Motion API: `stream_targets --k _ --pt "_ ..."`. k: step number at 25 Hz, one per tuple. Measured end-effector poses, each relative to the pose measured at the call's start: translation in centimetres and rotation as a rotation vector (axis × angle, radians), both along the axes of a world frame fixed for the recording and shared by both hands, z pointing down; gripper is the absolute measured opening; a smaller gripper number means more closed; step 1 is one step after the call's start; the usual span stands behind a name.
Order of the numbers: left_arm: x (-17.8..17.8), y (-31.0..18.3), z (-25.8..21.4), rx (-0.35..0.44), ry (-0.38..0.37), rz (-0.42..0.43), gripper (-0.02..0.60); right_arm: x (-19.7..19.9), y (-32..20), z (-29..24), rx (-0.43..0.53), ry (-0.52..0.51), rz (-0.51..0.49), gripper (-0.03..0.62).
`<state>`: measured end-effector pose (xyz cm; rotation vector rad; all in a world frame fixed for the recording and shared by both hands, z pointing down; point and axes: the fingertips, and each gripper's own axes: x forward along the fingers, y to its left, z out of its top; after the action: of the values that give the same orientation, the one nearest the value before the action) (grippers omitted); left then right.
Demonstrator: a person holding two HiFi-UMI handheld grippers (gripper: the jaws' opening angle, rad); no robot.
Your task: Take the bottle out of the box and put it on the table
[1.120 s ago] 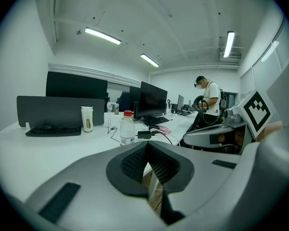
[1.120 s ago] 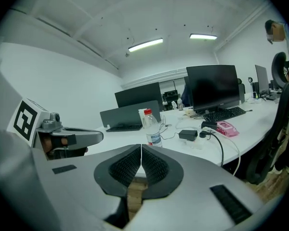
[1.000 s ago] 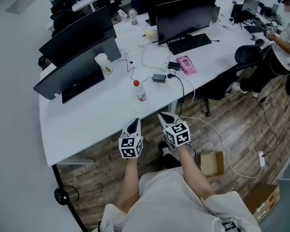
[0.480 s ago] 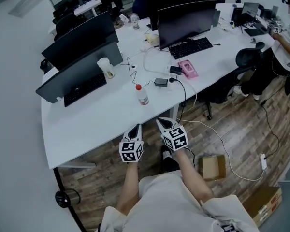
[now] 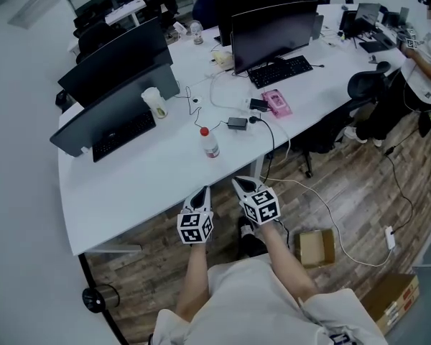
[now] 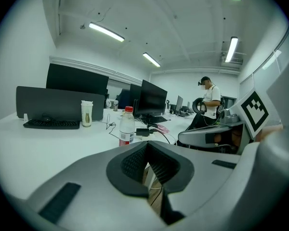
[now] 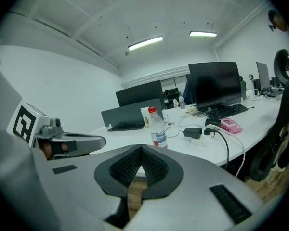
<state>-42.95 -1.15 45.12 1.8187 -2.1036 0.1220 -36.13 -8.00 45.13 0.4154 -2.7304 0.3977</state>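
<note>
While both pairs hang empty just short of the table (image 5: 129, 185) edge, risk is low but not nil. Leftmost, the left tongs (image 5: 199, 189): pads together, nothing between. Next, the bottle (image 5: 209, 143): upright on the table, ahead of both tongs and well apart from either. Task looks done, by my reading. It looks tall, narrow and light, so a careless forward sweep with closed tips would topple it, and it could roll into the adapter (image 5: 237, 123) just beyond. Then the right tongs (image 5: 243, 181): closed, empty. The box (image 5: 316, 246) sits on the floor, behind and right of the right tongs. A white cable (image 5: 330, 214) runs past it, a likely snag if the person steps back.
</note>
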Motion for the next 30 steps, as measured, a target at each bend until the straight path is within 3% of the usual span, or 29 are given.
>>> stream_targets --k 30 --pt "-0.1 -1.1 -0.4 0.037 -0.004 -0.024 0.012 0.5 -1.3 -0.3 0.026 0.009 0.017 0.038"
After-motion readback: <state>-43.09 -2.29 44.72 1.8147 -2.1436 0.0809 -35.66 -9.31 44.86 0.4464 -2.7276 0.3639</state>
